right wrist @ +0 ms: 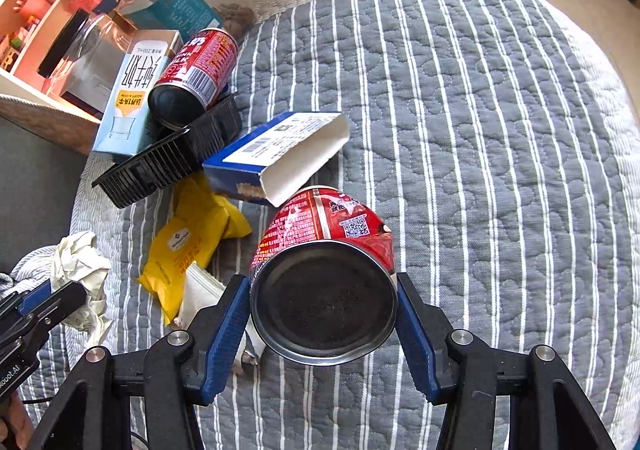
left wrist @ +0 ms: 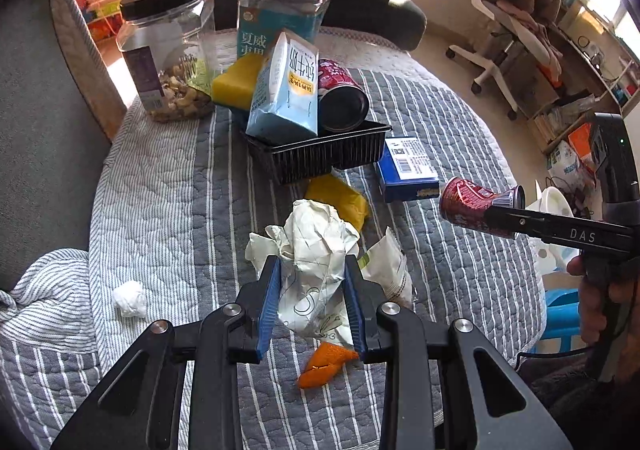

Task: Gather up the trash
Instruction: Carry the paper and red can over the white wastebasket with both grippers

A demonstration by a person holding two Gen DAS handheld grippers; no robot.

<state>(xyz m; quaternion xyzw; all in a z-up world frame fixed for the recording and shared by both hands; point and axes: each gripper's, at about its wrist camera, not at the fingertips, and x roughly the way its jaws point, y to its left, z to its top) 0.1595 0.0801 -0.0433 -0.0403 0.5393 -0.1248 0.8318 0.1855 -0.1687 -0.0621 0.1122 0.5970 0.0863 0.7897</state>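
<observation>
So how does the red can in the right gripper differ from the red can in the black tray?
The held can is clamped between the right gripper fingers, lifted off the quilt; the tray can rests tilted in the black tray against the milk carton. The held can's wall looks dented near its rim; the tray can looks intact. Both are red printed cans showing a dark end.

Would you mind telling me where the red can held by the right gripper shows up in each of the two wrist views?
Left wrist view: the held red can is at the right edge, clamped in the right gripper, above the quilt.
Right wrist view: it fills the lower centre, base toward the camera.
Shared landmark: the blue box lies just beyond it.
</observation>
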